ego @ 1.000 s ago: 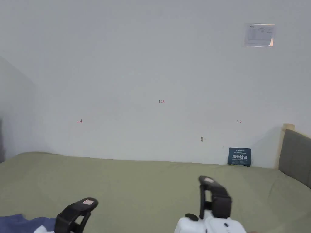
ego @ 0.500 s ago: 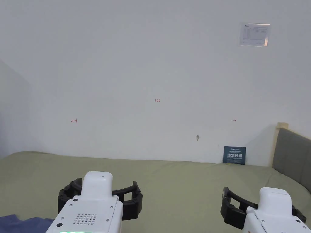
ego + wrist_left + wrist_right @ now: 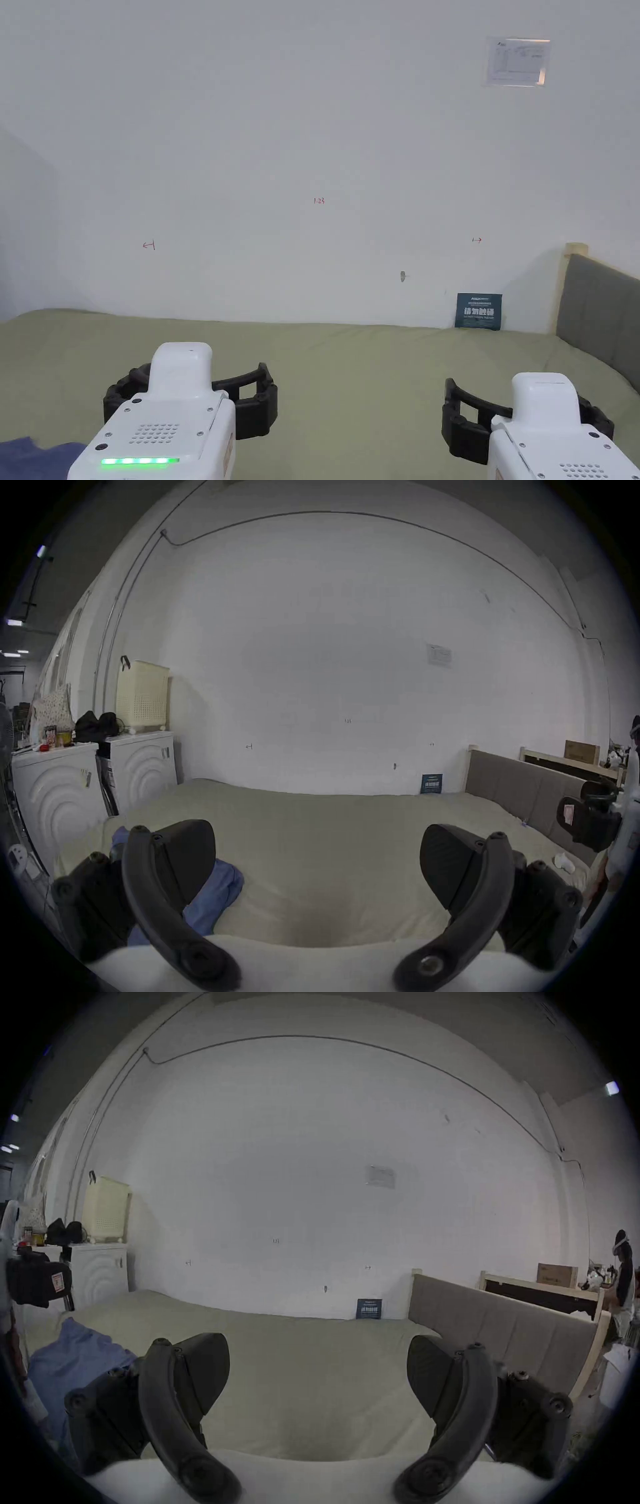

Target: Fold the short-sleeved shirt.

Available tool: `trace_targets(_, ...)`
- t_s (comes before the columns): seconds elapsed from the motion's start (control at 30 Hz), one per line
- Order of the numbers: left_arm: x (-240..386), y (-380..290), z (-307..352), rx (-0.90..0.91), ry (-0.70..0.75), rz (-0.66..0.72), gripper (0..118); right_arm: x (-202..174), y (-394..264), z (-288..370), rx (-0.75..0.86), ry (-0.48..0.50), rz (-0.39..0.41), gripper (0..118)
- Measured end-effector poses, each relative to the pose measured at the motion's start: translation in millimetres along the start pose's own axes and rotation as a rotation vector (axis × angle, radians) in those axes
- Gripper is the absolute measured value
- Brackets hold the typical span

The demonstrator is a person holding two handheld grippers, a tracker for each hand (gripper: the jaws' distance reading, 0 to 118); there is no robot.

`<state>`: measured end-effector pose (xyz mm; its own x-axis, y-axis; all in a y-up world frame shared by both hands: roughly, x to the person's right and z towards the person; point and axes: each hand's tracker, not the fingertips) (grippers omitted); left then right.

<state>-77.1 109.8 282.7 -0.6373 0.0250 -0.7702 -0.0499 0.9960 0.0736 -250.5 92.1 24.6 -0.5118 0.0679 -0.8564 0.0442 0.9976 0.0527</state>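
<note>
While both tongs, left (image 3: pixel 317 864) and right (image 3: pixel 317 1374), gape empty, the shirt (image 3: pixel 74 1352) (blue) lies crumpled on the bed (image 3: pixel 350 369)

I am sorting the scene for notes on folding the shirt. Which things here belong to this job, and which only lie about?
For the job:
- blue shirt, crumpled on the green bed
- left gripper, jaws open
- right gripper, jaws open

Lying about:
- cream basket
- washing machines
- grey headboard
- cardboard box
</note>
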Motion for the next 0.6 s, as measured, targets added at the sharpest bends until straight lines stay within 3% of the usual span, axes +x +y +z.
trace_targets(0.27, 2.2, 1.0, -1.4, -0.008, 0.000, 0.000, 115, -3.6, 0.7, -0.6, -0.006, 0.010, -0.004, 104)
trace_targets(0.3, 2.3, 0.8, -1.3, -0.008, 0.002, -0.001, 107, -3.9, 1.2, -0.6, -0.013, 0.004, -0.014, 103)
trace_targets(0.33, 2.4, 0.5, -0.3, -0.006, 0.000, -0.007, 84, -2.6, 1.7, -1.0, -0.022, 0.006, -0.022, 90)
trace_targets(0.37, 2.7, 0.4, 0.3, -0.004, -0.006, -0.015, 27, -2.5, 1.8, -0.2, -0.017, 0.006, -0.030, 45)
trace_targets(0.4, 2.7, 1.4, -0.7, -0.011, -0.006, -0.027, 0, -2.8, 1.5, -0.2, -0.009, -0.001, -0.031, 5)
trace_targets(0.47, 0.5, 0.3, -2.5, -0.023, -0.009, -0.018, 0, -2.2, 2.3, -1.4, 0.005, -0.052, -0.012, 3)
trace_targets(0.6, 1.3, -0.9, -0.8, -0.044, -0.028, -0.015, 0, -0.2, 3.2, -0.4, -0.015, -0.025, 0.001, 3)
